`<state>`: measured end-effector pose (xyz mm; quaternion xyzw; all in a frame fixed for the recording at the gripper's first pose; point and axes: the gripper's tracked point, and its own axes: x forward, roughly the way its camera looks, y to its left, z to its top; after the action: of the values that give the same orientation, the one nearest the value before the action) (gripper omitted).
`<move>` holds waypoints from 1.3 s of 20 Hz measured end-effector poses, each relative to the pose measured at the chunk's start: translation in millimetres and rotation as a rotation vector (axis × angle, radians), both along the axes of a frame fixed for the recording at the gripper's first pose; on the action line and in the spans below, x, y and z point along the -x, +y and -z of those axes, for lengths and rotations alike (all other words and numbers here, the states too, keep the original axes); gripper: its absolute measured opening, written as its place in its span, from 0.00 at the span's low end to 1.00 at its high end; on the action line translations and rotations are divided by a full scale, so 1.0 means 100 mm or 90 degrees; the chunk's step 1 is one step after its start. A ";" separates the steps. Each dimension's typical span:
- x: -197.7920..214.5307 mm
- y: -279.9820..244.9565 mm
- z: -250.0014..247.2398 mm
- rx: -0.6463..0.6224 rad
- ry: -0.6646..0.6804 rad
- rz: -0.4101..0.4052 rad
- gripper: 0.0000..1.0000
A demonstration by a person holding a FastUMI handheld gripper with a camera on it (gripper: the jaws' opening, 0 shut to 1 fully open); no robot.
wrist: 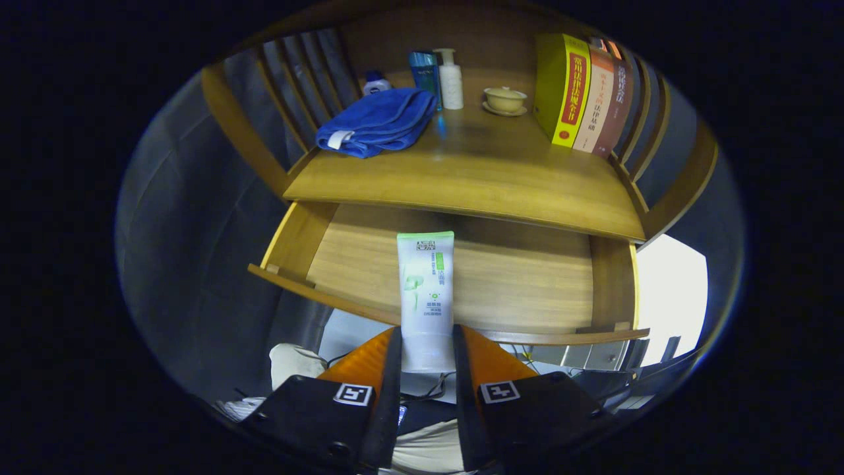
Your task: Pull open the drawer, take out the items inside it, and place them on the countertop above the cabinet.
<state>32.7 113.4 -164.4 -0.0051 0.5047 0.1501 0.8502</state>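
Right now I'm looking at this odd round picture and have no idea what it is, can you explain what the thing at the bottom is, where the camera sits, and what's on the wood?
The camera rides on a hand-held gripper, a two-finger tool a person carries; it looks forward along the fingers. The fingers are closed on a white and green tube, held above an open drawer of a wooden cabinet. The countertop above the drawer carries a folded blue towel, a small bottle with a blue cap behind it, a blue box, a white pump bottle, a lidded cup on a saucer and three standing books.
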 end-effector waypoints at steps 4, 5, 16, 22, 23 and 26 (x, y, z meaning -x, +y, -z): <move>-0.49 0.05 -0.42 -0.018 -0.111 0.035 0.45; -0.66 0.03 -0.47 -0.013 -0.128 0.047 0.45; -2.02 0.06 -0.09 -0.007 -0.166 0.172 0.46; -2.10 -0.07 0.23 0.021 -0.148 0.203 0.50; -2.11 -0.10 0.24 0.025 -0.153 0.200 0.52; -2.09 -0.09 0.27 0.026 -0.147 0.200 0.59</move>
<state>241.5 104.9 -191.4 0.0395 0.4011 0.0036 0.9152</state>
